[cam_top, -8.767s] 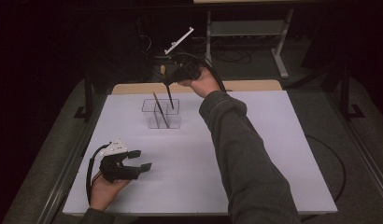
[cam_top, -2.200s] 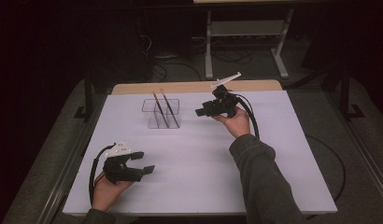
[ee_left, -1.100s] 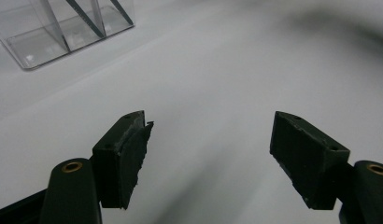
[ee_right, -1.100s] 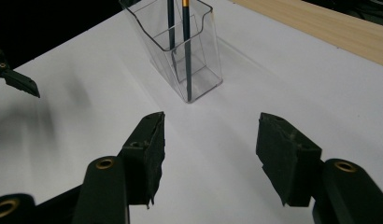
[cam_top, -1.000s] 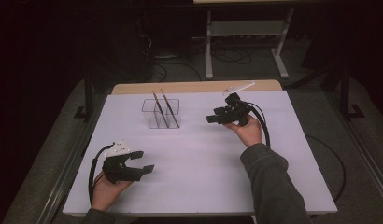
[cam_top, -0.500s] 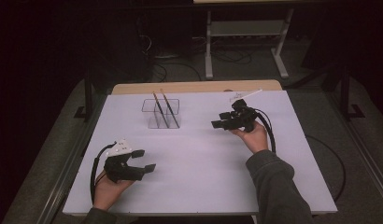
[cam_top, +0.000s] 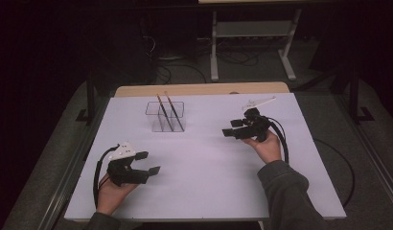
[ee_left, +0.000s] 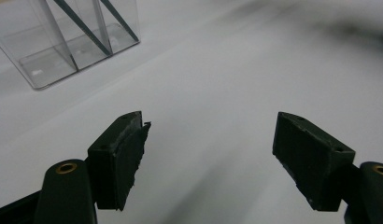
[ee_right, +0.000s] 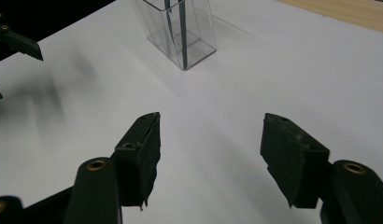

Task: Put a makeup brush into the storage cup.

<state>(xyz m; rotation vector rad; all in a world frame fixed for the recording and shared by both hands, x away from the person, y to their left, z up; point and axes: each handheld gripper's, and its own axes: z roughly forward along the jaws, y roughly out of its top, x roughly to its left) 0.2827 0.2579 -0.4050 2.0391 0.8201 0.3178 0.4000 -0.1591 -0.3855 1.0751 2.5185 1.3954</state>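
A white desk [cam_top: 204, 158] is carrying everything, with a strip of bare wood along its far edge. Near that far edge, left of the middle, a clear plastic container [cam_top: 166, 116] with compartments is standing upright, and two dark thin sticks [cam_top: 168, 111] are leaning tilted inside it. The left tool [cam_top: 145, 163] is resting low over the near left part of the desk, well apart from the container, with its jaws standing wide and nothing lying between them. The right tool [cam_top: 231, 128] is hovering over the right side of the desk, pointing toward the container but well apart from it; its jaws have just been opening further, and they are standing apart with only bare desk between them.
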